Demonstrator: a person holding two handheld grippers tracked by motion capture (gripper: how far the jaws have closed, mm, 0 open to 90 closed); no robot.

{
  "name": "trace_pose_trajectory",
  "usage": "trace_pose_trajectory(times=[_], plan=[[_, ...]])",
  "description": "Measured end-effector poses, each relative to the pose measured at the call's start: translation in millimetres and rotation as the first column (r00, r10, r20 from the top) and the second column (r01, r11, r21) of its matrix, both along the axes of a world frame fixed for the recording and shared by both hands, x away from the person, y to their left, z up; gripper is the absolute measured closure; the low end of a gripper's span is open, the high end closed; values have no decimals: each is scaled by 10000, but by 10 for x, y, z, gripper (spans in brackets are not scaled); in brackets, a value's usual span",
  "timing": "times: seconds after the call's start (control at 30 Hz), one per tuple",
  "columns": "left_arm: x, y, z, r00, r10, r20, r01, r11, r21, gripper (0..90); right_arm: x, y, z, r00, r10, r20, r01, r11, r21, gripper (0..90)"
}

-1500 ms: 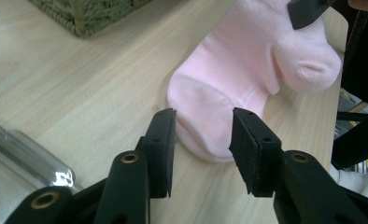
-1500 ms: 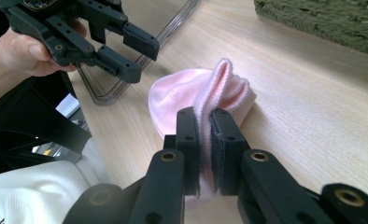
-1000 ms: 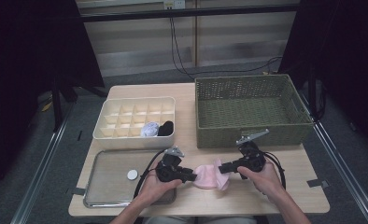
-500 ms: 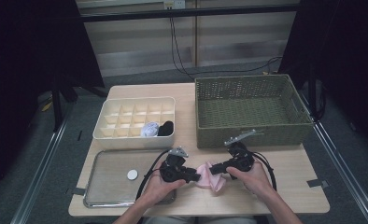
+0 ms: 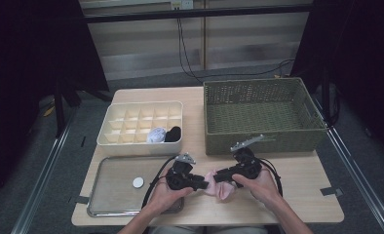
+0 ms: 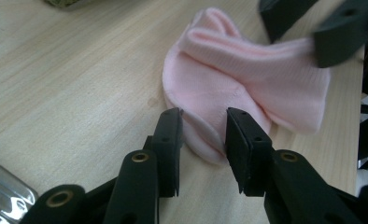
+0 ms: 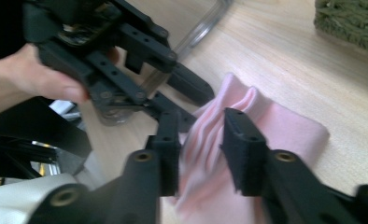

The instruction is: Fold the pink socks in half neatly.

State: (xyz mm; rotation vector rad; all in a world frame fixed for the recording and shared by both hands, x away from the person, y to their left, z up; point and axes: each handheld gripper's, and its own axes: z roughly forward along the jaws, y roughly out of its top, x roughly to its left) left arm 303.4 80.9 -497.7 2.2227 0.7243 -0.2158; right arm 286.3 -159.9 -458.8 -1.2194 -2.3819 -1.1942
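A pink sock (image 5: 219,184) lies crumpled on the table's front edge between my two grippers. In the left gripper view the sock (image 6: 247,79) has its folded near edge between the jaws of my left gripper (image 6: 203,123), which stand apart on either side of it and look slightly clear of the cloth. My right gripper (image 7: 201,126) faces the left gripper (image 7: 187,100). Its jaws have just been opening, with bunched pleats of the sock (image 7: 285,135) loose between them. In the high view the left gripper (image 5: 202,183) and the right gripper (image 5: 220,176) nearly meet over the sock.
A cream organiser box (image 5: 141,124) holding a pale sock bundle (image 5: 156,135) and a black one (image 5: 173,133) stands behind the left hand. A green wicker basket (image 5: 260,114) is at the back right. A metal tray (image 5: 107,200) with a white disc (image 5: 138,182) lies front left.
My right gripper has slid left towards the left gripper, bunching the pink sock, and its jaws have spread. The left gripper has stayed put.
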Motion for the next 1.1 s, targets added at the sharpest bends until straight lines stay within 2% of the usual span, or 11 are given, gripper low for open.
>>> trace_pose_trajectory(times=[0.1, 0.2, 0.33, 0.43, 0.6, 0.77, 0.9, 0.97, 1.1], plan=[[-5, -2, -5, 10000, 13, 5, -13, 10000, -89, 658, -50, -31, 39, 10000, 25, 81, -26, 10000, 77, 603], [-7, 1, -6, 10000, 53, 3, -53, 9999, -112, 655, -106, -28, 69, 9999, 68, 141, -67, 10000, -38, 630], [-26, -9, -10, 10000, 55, 63, -54, 9999, -153, 664, -97, 12, 12, 9996, 285, 35, -285, 9995, -104, 792], [-24, -10, -5, 10000, 11, 74, -11, 10000, -61, 665, -58, 80, -36, 9987, 519, 2, -519, 9985, -158, 855], [-9, 35, 4, 9999, 100, 65, -100, 9999, -18, 655, 3, 134, -146, 9987, 413, -305, -423, 9986, -326, 852], [-8, 118, 78, 9999, 86, 144, -82, 9996, -259, 651, 14, 116, -215, 9986, 270, -445, -283, 9992, -294, 810], [-8, 175, 185, 9992, 214, 331, -193, 9979, -613, 650, -20, 59, -160, 9993, 252, -260, -255, 9996, -90, 816], [-13, 193, 246, 9989, 219, 417, -184, 9964, -827, 651, -38, -15, -103, 10000, 61, -40, -61, 10000, -60, 817], [-32, 140, 379, 9987, 98, 507, -40, 9935, -1137, 667, -78, -152, -88, 9998, -192, -12, 192, 9996, -204, 828]])
